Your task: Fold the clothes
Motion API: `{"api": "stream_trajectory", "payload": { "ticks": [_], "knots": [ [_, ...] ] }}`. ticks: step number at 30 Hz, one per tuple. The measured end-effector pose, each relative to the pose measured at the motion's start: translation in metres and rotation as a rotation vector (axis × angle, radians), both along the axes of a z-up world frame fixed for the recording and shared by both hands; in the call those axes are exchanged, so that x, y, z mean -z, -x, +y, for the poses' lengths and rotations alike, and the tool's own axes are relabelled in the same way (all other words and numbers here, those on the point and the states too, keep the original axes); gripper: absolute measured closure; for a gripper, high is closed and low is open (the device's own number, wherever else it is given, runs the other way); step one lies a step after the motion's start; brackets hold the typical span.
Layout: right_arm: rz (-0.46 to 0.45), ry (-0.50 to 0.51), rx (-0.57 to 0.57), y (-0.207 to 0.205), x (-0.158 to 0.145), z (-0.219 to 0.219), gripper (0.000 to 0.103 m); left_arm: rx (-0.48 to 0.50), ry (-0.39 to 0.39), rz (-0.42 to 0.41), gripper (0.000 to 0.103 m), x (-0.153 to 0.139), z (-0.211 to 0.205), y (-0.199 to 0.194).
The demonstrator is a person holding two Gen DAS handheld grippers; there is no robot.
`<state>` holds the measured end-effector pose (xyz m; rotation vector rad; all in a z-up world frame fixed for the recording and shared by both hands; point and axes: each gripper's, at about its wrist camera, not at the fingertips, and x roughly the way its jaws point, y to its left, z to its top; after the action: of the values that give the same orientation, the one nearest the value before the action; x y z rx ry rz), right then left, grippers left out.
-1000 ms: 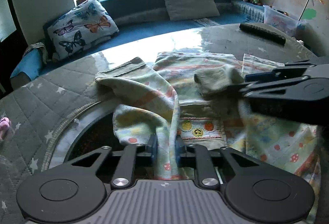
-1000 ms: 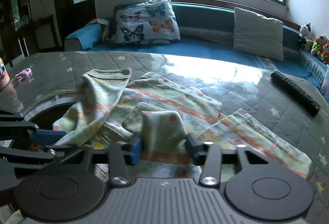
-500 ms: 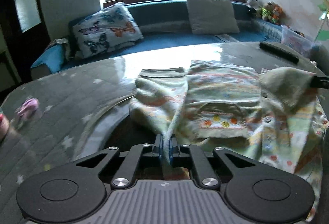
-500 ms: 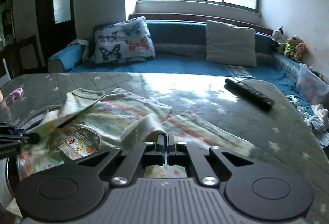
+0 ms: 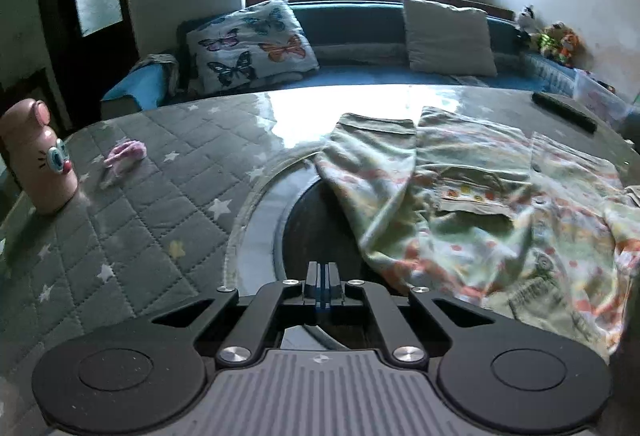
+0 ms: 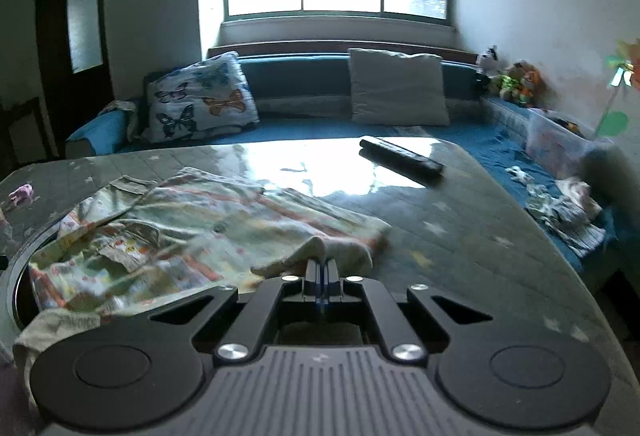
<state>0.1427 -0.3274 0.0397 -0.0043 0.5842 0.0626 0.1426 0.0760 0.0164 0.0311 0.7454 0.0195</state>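
Both tongs are pressed together: left tongs [image 5: 322,274] grip nothing, right tongs [image 6: 321,270] pinch the shirt's [image 6: 192,228] hem. Shirt sprawls toward ten o'clock on the bench [image 6: 472,236].

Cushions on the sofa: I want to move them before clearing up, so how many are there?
2. The butterfly-print cushion leans at the left end of the blue sofa; the plain grey cushion leans against the backrest further right. Others may be hidden out of frame.

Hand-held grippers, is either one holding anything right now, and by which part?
Neither visibly: the left hand-held gripper is shut on nothing. The right hand-held gripper is shut just before a fold of the shirt; a pinch cannot be confirmed.
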Motion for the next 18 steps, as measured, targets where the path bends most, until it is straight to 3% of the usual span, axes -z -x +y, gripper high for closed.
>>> {"api": "stream_trajectory", "payload": {
  "ticks": [3, 6, 8, 11, 18],
  "knots": [
    [0.005, -0.003, 0.054, 0.023, 0.003, -0.018, 0.102, 0.039, -0.015, -0.013, 0.098, -0.003, -0.012, -0.004],
    [0.023, -0.021, 0.102, 0.041, 0.009, -0.035, 0.102, 0.089, -0.044, -0.028, 0.084, -0.004, -0.030, -0.015],
    [0.036, -0.029, 0.131, 0.050, 0.014, -0.045, 0.102, 0.114, -0.070, -0.027, 0.069, -0.001, -0.041, -0.025],
    [0.060, -0.039, 0.165, 0.061, 0.021, -0.057, 0.102, 0.134, -0.124, -0.020, 0.058, 0.007, -0.054, -0.043],
    [0.092, -0.043, 0.170, 0.066, 0.029, -0.063, 0.095, 0.121, -0.177, 0.043, 0.058, 0.032, -0.059, -0.082]
  ]
}}
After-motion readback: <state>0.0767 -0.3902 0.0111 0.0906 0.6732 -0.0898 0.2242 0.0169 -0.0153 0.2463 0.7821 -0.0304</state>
